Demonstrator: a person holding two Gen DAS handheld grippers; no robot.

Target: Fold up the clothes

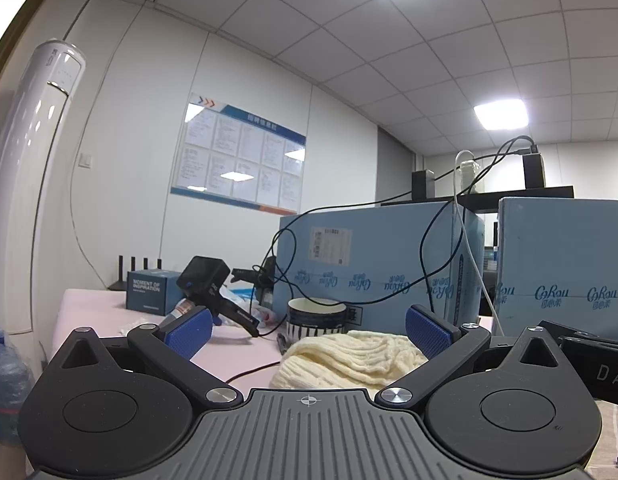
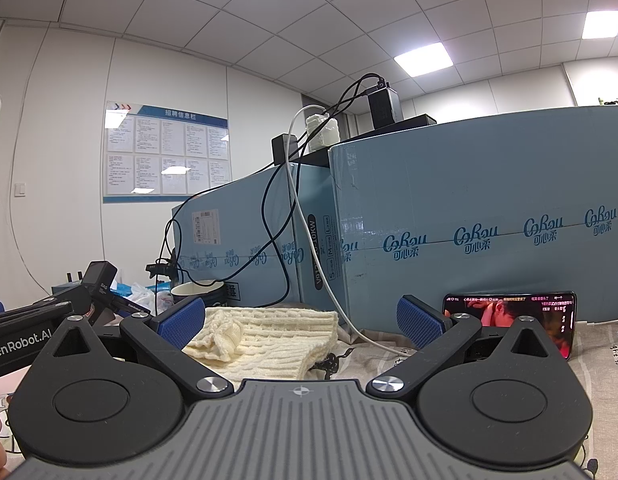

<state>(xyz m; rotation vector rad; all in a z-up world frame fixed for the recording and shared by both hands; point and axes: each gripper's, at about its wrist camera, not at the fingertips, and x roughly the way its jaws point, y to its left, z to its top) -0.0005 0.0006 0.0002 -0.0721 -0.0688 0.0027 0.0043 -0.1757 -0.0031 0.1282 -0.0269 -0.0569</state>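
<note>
A cream cable-knit garment (image 1: 345, 356) lies bunched on the table just ahead of both grippers. In the left wrist view my left gripper (image 1: 307, 326) is open wide and level, its blue pads (image 1: 191, 330) apart, with the knit low between them and untouched. In the right wrist view the same knit (image 2: 269, 340) lies flat in front of my right gripper (image 2: 301, 320), which is also open, blue pads (image 2: 419, 322) clear of the cloth. The left gripper's black body (image 2: 25, 332) shows at the left edge of the right wrist view.
Two big blue cardboard boxes (image 1: 381, 264) (image 2: 489, 224) stand close behind the knit, with black and white cables (image 2: 309, 240) hanging over them. A striped cup (image 1: 317, 314), a small blue box (image 1: 151, 290) and a black camera device (image 1: 207, 284) sit left. A phone (image 2: 521, 318) leans at right.
</note>
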